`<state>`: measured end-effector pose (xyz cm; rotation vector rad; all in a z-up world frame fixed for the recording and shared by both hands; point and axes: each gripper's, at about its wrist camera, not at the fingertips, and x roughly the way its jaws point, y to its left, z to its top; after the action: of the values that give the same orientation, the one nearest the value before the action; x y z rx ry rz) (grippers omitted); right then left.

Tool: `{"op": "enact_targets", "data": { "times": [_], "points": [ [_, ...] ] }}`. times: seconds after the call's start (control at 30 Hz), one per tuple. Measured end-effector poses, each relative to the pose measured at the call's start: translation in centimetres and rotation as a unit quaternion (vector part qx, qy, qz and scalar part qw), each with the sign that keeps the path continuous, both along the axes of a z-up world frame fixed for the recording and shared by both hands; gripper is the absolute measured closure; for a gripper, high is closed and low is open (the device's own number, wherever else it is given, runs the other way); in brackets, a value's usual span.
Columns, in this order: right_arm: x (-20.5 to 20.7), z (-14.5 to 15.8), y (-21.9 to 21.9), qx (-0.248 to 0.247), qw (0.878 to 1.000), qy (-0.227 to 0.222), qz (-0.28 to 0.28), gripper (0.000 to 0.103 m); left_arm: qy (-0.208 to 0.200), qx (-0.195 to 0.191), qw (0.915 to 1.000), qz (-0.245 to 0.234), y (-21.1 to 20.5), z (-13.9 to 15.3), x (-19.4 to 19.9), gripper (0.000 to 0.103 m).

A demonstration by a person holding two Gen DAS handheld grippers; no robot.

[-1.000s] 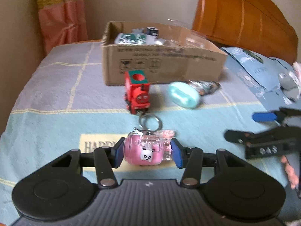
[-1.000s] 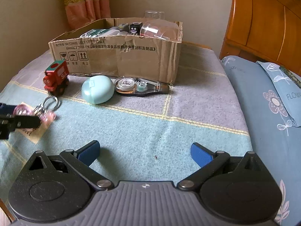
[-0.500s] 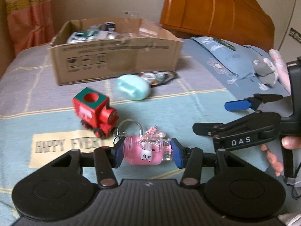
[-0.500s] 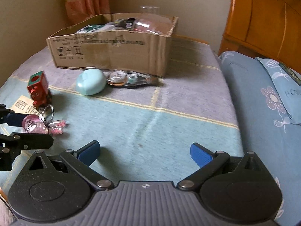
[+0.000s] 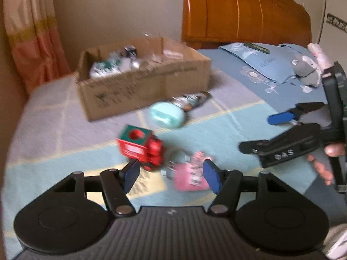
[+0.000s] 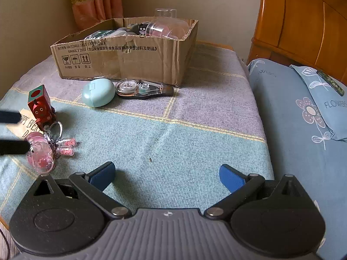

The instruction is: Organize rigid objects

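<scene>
A pink keychain (image 5: pixel 190 177) with a ring and small vials lies on the blanket beside a red toy train (image 5: pixel 143 147). My left gripper (image 5: pixel 171 173) hovers just over it with jaws opening; the keychain sits low between the pads, near the right one, not pressed. From the right wrist view the keychain (image 6: pixel 40 156) and train (image 6: pixel 40 108) are at the far left, with the left gripper's fingers (image 6: pixel 13 147) above them. My right gripper (image 6: pixel 167 175) is open over bare blanket, nothing between its pads. The open cardboard box (image 6: pixel 130 62) stands at the back.
A mint egg-shaped case (image 6: pixel 98 92) and a correction tape dispenser (image 6: pixel 141 88) lie in front of the box. The box holds clear cups and packets. A blue pillow (image 6: pixel 303 99) and wooden headboard (image 6: pixel 303 21) are to the right. A hand holds the right gripper (image 5: pixel 258 133).
The left gripper's jaws have spread and let go of the pink keychain, which now rests on the blanket by the train. The left view rose and swung, now blurred. The right gripper shifted slightly.
</scene>
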<state>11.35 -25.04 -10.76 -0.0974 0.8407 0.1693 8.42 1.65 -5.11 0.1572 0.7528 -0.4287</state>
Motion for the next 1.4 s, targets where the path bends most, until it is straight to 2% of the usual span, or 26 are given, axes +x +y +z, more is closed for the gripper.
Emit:
{"op": "enact_targets", "data": {
  "times": [0.23,0.33,0.47,0.57,0.67,0.83,0.97,1.13,1.3,1.4],
  "points": [
    [0.0,0.0,0.0,0.000,1.000,0.000,0.000,0.000,-0.009,0.017,0.9998,-0.010,0.8,-0.6,2.5,0.038],
    [0.0,0.0,0.0,0.000,1.000,0.000,0.000,0.000,-0.004,0.008,0.9997,-0.021,1.1,-1.2,3.5,0.040],
    [0.0,0.0,0.1,0.000,1.000,0.001,0.001,0.000,-0.005,0.001,0.9995,-0.033,1.3,-1.7,4.7,0.050],
    [0.0,0.0,0.2,0.000,1.000,0.001,0.001,0.000,0.003,-0.015,0.9993,-0.034,1.5,-1.7,5.4,0.052],
    [0.0,0.1,0.5,0.000,1.000,0.006,0.004,0.000,-0.001,-0.005,0.9996,-0.027,1.4,-1.7,6.0,0.052],
    [-0.5,0.5,2.5,0.001,0.998,0.028,0.054,0.000,0.010,-0.017,0.9997,-0.013,2.0,-1.7,6.7,0.052],
    [-1.4,0.8,4.8,0.031,0.992,0.040,0.117,0.000,0.009,-0.010,0.9999,-0.002,2.5,-1.7,6.3,0.052],
    [-1.8,0.7,8.5,0.021,0.983,0.031,0.181,0.000,0.013,-0.011,0.9998,0.003,3.7,-1.4,5.4,0.052],
    [-1.2,0.4,10.6,0.005,0.980,0.003,0.198,0.000,0.021,-0.012,0.9997,0.007,4.8,-1.3,4.5,0.056],
    [-0.9,0.6,11.2,0.006,0.980,-0.010,0.199,0.011,0.021,-0.008,0.9997,0.007,5.1,-1.4,4.3,0.056]
  ]
}}
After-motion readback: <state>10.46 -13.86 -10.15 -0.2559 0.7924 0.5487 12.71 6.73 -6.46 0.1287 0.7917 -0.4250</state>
